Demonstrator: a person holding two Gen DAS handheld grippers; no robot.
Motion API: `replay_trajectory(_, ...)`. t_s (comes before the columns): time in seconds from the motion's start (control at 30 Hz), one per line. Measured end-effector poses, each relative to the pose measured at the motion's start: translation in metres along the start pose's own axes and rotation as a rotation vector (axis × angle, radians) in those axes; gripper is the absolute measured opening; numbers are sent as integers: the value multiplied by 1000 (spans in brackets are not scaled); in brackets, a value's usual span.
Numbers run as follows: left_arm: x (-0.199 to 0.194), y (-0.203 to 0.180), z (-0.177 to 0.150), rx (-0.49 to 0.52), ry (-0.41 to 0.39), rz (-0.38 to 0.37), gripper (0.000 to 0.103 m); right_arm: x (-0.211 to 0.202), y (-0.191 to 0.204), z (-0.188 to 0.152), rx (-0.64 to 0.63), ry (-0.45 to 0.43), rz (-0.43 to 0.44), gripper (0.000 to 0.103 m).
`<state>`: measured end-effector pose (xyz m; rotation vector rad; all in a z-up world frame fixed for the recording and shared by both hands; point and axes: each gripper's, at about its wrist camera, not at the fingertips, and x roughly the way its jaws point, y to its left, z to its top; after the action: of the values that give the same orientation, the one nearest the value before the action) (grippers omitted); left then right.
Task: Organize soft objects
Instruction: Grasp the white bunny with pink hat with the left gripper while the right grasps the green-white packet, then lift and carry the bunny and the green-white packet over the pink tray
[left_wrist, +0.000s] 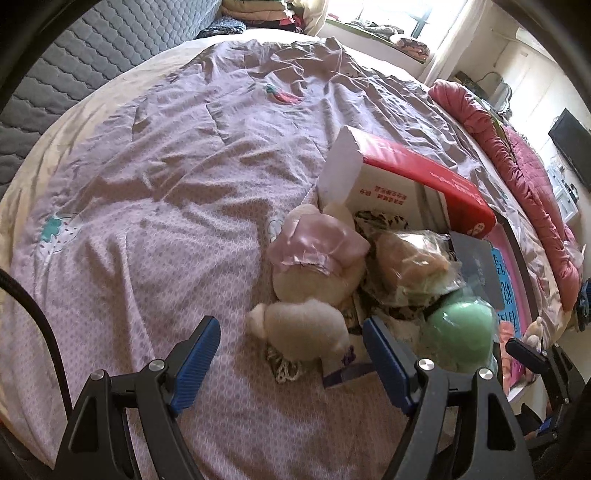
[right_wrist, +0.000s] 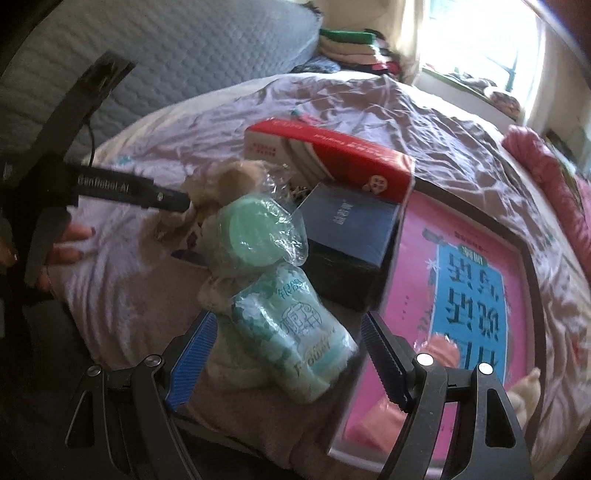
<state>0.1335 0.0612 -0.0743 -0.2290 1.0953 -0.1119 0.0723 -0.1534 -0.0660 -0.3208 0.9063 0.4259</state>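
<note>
Inspector: Left gripper (left_wrist: 290, 360) stands spread, nothing pinched; the cream plush toy (left_wrist: 306, 328) lies between its pads on the lilac bedspread (left_wrist: 147, 184), untouched.

Assessor: And at three o'clock of it?

Inspector: Green wrapped bundle (left_wrist: 460, 325), then the red box (left_wrist: 424, 184) at twelve. Right gripper (right_wrist: 288, 358) likewise spread, the tissue pack (right_wrist: 291, 332) between its pads, unpinched.

Assessor: Advice?

Inspector: Likely best to centre each soft item, then close gently on its bulk, not the loose wrapper.
</note>
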Motion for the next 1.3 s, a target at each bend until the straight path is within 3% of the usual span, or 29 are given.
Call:
replay_trajectory(0.27, 16, 3, 9, -14, 15, -12, 79, 19, -13, 4, 38, 20, 51, 81)
replay_trajectory(0.43, 25, 3, 15, -16, 22, -8, 79, 27, -15, 5, 47, 38, 105, 67)
replay_trajectory(0.67, 33, 7, 21, -54, 36, -61, 79, 29, -14, 5, 53, 34, 123, 60)
replay_trajectory(0.8, 34, 8, 21, -63, 28, -96, 69, 21, -18, 1, 87, 9, 126, 55)
replay_trajectory(0.87, 34, 7, 19, -62, 30, -133, 56, 17, -20, 0, 109, 0, 136, 54)
replay_trajectory(1.03, 29, 3, 16, -24, 6, -130, 46, 9, -23, -1, 148, -20, 151, 52)
replay_trajectory(1.3, 8, 8, 12, -34, -45, -152, 42, -8, -30, -1, 204, -67, 171, 51)
